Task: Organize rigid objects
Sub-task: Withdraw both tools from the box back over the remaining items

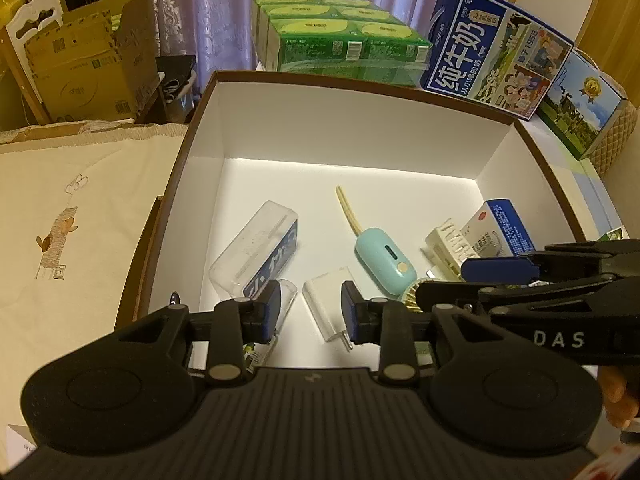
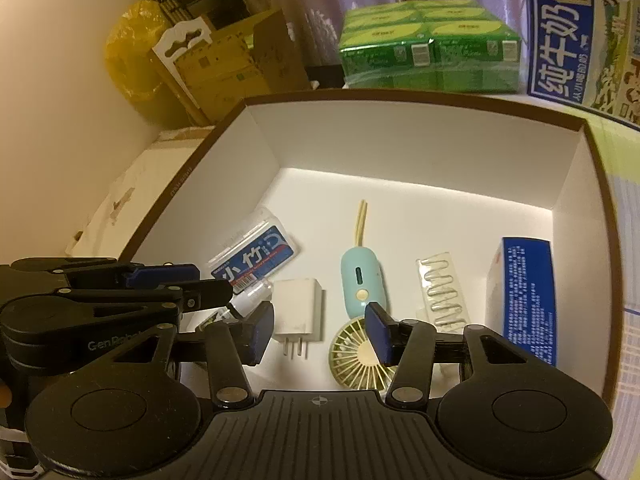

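Inside, the box (image 2: 420,136) holds charger (image 2: 298,312), fan (image 2: 360,280), medicine carton (image 2: 524,300)

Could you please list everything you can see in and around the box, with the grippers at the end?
box: one, white inside, brown rim, centre.
clear case: one, blue label, box left.
charger: one, white, box front.
fan: one, mint handle, cream head, box middle.
clip pack: one, clear, right of fan.
blue carton: one, box right.
small bottle: one, white, beside charger.
green packs: one stack, behind box.
milk carton: one, blue, behind box, right.
cardboard box: one, brown, far left.
left gripper: open, above charger.
right gripper: open, above charger and fan.
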`<state>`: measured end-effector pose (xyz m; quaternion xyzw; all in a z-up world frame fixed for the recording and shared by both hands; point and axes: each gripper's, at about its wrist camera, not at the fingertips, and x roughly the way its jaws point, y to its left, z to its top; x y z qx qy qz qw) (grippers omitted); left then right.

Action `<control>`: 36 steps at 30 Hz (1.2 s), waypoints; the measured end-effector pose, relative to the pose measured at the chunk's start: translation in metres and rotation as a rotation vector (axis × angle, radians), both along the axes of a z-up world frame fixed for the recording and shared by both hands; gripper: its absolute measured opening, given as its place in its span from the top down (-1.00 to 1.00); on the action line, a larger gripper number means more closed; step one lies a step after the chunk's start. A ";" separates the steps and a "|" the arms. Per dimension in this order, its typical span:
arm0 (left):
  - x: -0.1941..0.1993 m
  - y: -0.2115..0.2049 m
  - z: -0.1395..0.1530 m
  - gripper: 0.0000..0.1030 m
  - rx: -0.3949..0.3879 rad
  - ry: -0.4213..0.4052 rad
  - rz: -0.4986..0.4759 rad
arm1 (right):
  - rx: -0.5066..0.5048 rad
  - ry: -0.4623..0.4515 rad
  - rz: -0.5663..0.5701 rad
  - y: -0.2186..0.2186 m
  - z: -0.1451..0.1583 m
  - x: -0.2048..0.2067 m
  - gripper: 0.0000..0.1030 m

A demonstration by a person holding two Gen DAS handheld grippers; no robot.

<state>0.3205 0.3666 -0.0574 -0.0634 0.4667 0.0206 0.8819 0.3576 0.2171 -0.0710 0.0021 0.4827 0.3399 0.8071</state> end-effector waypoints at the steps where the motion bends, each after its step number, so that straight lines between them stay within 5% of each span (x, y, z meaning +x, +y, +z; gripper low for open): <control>1: -0.001 -0.002 0.002 0.46 0.002 -0.002 -0.001 | 0.004 -0.003 -0.002 -0.002 0.002 -0.001 0.07; 36: -0.066 -0.145 0.057 0.38 -0.028 -0.094 -0.097 | 0.083 -0.068 -0.076 -0.170 0.059 -0.067 0.05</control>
